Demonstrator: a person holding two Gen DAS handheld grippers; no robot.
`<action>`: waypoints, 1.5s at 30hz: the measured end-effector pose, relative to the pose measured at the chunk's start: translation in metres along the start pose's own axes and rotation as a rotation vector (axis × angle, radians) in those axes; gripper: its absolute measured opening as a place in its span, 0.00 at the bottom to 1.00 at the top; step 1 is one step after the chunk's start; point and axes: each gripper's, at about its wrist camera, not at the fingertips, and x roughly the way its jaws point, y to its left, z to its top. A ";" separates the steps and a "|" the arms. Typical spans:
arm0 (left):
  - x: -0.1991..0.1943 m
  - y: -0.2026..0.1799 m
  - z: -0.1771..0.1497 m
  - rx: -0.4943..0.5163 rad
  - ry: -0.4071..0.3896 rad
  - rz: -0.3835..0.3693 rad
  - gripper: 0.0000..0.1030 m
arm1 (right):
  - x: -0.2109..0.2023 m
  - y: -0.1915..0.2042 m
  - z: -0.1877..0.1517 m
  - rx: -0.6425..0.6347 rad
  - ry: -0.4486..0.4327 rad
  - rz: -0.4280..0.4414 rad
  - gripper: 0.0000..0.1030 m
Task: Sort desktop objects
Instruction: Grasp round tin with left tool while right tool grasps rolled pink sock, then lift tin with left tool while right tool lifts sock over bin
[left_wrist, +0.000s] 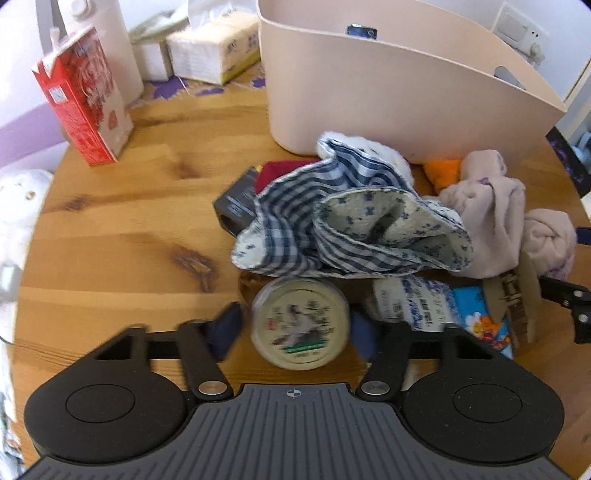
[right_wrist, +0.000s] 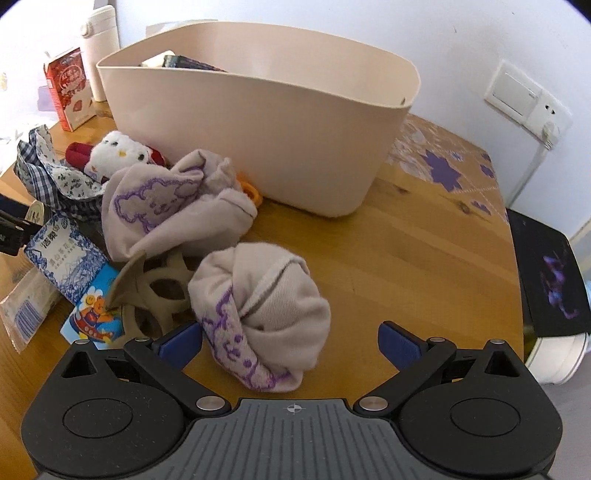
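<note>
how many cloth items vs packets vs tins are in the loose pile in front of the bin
Cloth items: 4 – checked cloth, two pale socks, cat plush
Packets: 2 – blue-and-white tissue packet, cartoon packet
Round tins: 1 – tin between the left tongs
Total: 7

A beige bin (right_wrist: 258, 122) stands at the far side of the wooden table. Near it lies a heap: a crumpled blue gingham cloth (left_wrist: 332, 206), two balled pale socks (right_wrist: 258, 321) (purple doodles on them), a round cream tin (left_wrist: 301, 326) on its side, and a blue-patterned tissue pack (right_wrist: 64, 254)
</note>
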 end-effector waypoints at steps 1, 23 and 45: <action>0.000 -0.001 -0.001 0.001 -0.001 0.003 0.54 | 0.000 0.000 0.001 -0.001 -0.005 0.008 0.95; -0.030 0.006 -0.018 0.015 -0.034 -0.066 0.53 | -0.016 0.002 -0.007 0.079 -0.031 0.041 0.49; -0.094 0.028 -0.002 0.029 -0.207 -0.090 0.53 | -0.084 0.006 -0.022 0.162 -0.139 -0.046 0.47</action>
